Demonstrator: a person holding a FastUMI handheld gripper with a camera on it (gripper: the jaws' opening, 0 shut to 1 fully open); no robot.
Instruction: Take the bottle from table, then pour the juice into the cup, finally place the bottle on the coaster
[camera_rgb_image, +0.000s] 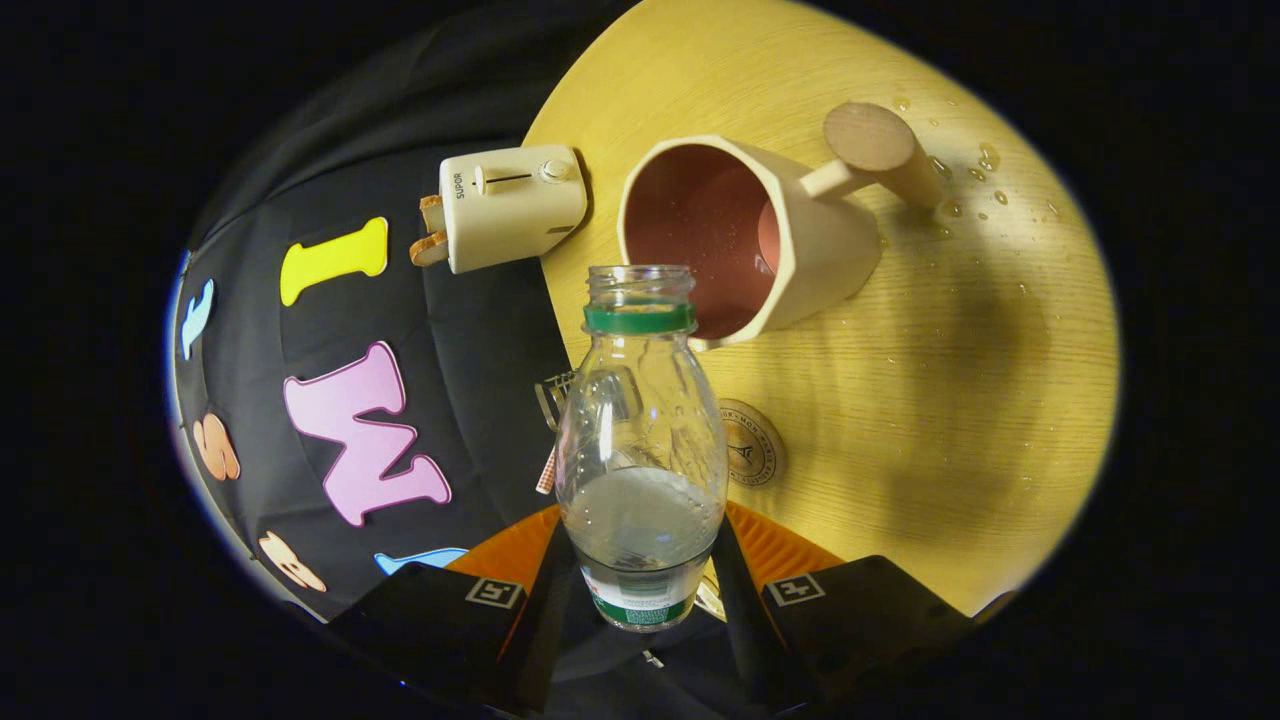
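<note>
Two fingers of the tongs (640, 600) clamp the bottle (640, 450) at its base; its open mouth points straight ahead at the cup (740, 235), the coaster (752, 445) lying just beside it on the counter (950, 400).

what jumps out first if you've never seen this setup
The clear bottle, uncapped and holding a little liquid, sits clamped between the fingers of the tool, its mouth aimed at the cup. That cream cup with a pinkish inside and a wooden handle stands just beyond on the round wooden table, with droplets near it. A small toaster sits beside the cup, and a round coaster lies behind the bottle.
</note>
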